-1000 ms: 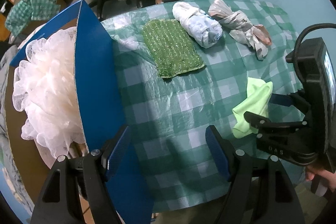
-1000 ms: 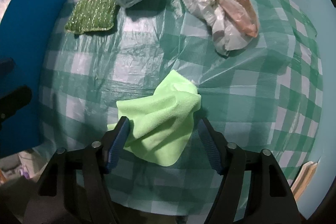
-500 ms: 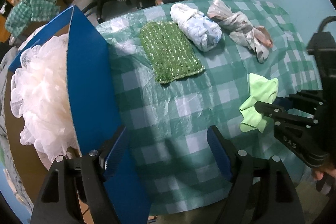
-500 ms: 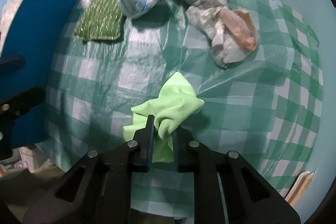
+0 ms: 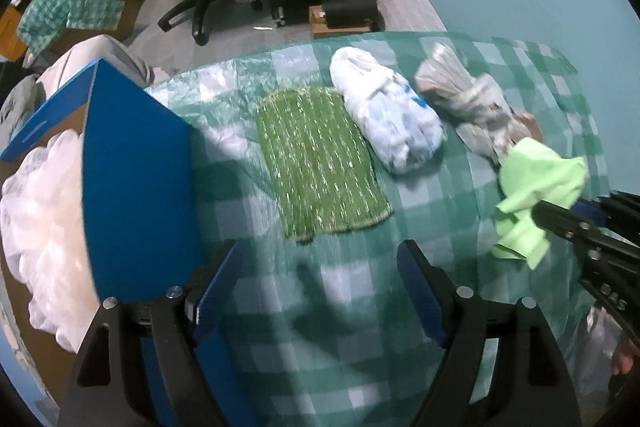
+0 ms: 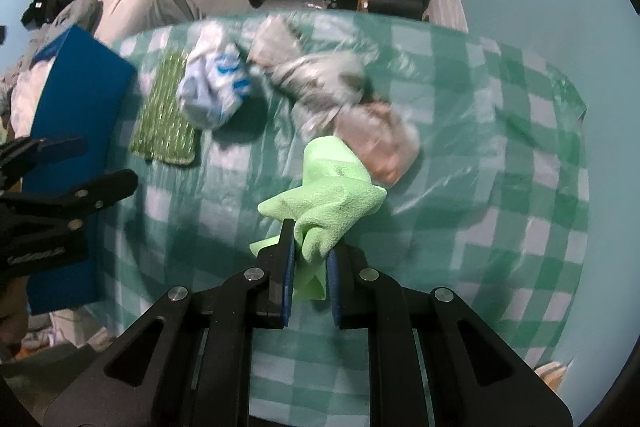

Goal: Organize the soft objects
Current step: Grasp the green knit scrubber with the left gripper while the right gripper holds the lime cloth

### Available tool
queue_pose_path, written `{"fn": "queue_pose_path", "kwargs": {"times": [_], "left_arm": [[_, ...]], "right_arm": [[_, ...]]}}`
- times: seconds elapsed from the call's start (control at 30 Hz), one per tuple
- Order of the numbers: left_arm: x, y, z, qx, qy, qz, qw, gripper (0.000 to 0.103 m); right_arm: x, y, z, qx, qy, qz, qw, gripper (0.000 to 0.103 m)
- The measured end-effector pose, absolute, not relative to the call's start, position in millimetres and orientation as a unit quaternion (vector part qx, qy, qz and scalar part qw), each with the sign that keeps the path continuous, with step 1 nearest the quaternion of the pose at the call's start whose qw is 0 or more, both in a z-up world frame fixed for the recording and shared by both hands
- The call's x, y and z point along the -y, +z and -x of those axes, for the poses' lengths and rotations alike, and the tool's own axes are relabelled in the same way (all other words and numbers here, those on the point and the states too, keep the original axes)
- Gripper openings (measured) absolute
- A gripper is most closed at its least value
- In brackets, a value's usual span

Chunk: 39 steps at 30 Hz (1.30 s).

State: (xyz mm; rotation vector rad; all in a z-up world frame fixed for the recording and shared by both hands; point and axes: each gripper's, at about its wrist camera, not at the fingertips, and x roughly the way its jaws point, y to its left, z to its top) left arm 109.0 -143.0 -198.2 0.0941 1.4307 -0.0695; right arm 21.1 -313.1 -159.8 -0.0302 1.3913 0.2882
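Left gripper [image 5: 320, 279]: two black, angular plastic arms with triangular cut-outs, each fastened by silver round-head screws and tipped with a ribbed blue pad. Right gripper [image 6: 310, 259]: the same black frame, silver screws and blue pad faces; pale embossed lettering marks its side, partly legible only.
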Motion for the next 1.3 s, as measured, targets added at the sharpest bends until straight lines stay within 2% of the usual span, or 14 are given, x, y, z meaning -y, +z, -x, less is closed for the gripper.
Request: {"fn": "queue_pose_path", "kwargs": {"times": [0.27, 0.4, 0.77, 0.97, 1.07, 1.17, 1.23, 1.3], "left_arm": [[139, -218, -133, -0.667, -0.014, -0.029, 0.744, 0.081], [139, -225, -141, -0.673, -0.009, -0.028, 0.739, 0.086], [144, -246, -152, -0.684, -0.004, -0.033, 0.729, 0.086], [136, -249, -149, -0.682, -0.002, 0.006, 0.731, 0.086], [136, -248, -146, -0.678, -0.002, 0.0, 0.735, 0.079], [135, -243, -142, -0.667, -0.007, -0.008, 0.745, 0.061], [134, -239, -139, -0.662, -0.012, -0.011, 0.75, 0.036], [132, -238, -137, -0.663, -0.018, -0.013, 0.748, 0.026]], "right_arm": [[313, -154, -37, -0.625, 0.14, 0.007, 0.768, 0.013], [312, -152, -42, -0.624, 0.142, 0.005, 0.768, 0.013], [313, -146, -45, -0.625, 0.151, 0.008, 0.766, 0.013], [312, -146, -45, -0.626, 0.152, 0.007, 0.765, 0.013], [313, -146, -45, -0.625, 0.153, 0.007, 0.765, 0.013], [310, -147, -45, -0.625, 0.154, 0.007, 0.766, 0.013], [308, -146, -44, -0.624, 0.155, 0.007, 0.766, 0.013], [305, -146, -42, -0.623, 0.156, 0.007, 0.767, 0.013]]}}
